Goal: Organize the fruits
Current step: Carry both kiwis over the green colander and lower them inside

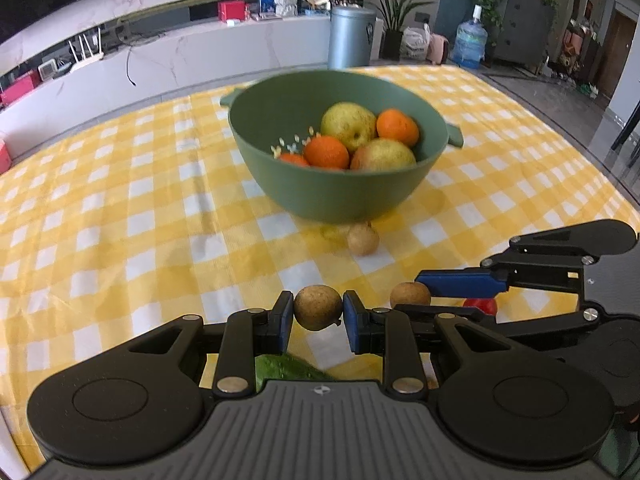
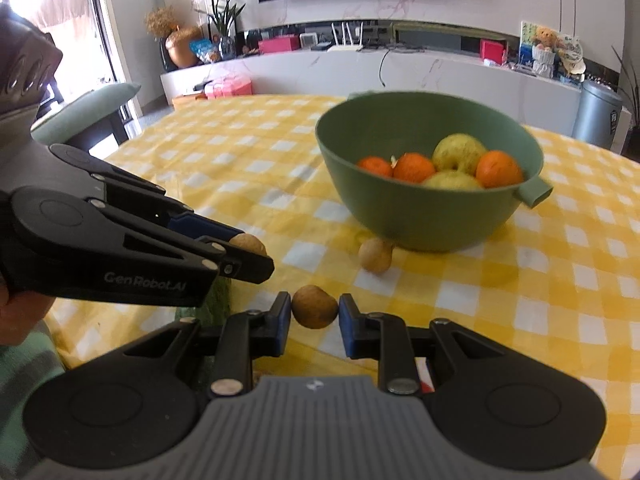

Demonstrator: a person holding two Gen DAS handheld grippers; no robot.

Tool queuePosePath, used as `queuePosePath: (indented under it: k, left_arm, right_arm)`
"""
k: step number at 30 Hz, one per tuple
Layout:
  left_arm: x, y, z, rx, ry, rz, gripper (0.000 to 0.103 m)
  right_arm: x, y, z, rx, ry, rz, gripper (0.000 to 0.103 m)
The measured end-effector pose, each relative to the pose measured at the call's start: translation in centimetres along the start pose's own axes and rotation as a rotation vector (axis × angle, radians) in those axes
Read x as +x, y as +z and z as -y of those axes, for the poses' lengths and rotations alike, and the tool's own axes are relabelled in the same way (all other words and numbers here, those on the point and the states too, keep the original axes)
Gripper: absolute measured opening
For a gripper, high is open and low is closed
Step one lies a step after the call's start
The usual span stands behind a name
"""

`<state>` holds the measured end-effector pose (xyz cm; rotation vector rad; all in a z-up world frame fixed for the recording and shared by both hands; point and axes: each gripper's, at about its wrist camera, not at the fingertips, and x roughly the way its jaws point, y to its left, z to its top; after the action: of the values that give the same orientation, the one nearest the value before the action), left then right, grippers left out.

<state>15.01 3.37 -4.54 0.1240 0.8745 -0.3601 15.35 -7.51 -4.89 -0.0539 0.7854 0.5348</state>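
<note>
My left gripper [image 1: 318, 310] is shut on a small brown round fruit [image 1: 318, 307], held just above the yellow checked cloth. Beside it, on the right of the left wrist view, my right gripper [image 1: 410, 295] is shut on a second brown fruit [image 1: 412, 294]. The right wrist view shows that second fruit [image 2: 315, 312] pinched between the blue pads of my right gripper [image 2: 315, 314], with the left gripper [image 2: 256, 250] and its fruit [image 2: 249, 243] to the left. A third brown fruit [image 1: 363, 239] [image 2: 375, 255] lies on the cloth against the foot of the green bowl [image 1: 328, 196] [image 2: 420, 224].
The bowl holds two pears [image 1: 348, 125] and several oranges [image 1: 326, 152]. A small red fruit [image 1: 482, 306] lies on the cloth under the right gripper. Something long and green [image 1: 288, 366] lies under the left gripper. A person's striped sleeve [image 2: 20, 364] shows at the lower left.
</note>
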Motion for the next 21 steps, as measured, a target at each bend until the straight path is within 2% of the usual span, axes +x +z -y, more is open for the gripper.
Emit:
queuePosePath:
  k: [5, 9, 14, 21]
  left_arm:
    - [-1.1, 1.1, 0.3, -0.004, 0.01, 0.041, 0.03]
    - [-1.6, 2.5, 0.5, -0.013, -0.02, 0.062, 0.03]
    - [-1.7, 4.8, 1.1, 0.01, -0.004, 0.093, 0.03]
    - [-0.8, 7.8, 0.5, 0.027, 0.006, 0.093, 0.03]
  right_arm:
    - [-1.7, 1.1, 0.4, 0.008, -0.01, 0.048, 0.022]
    - [-2.9, 2.6, 0.9, 0.004, -0.037, 0.08, 0.022]
    - [-3.8, 4.9, 1.4, -0.022, -0.077, 0.128, 0.022]
    - [-3.2, 7.7, 2.9, -0.026, -0.096, 0.128, 0.022]
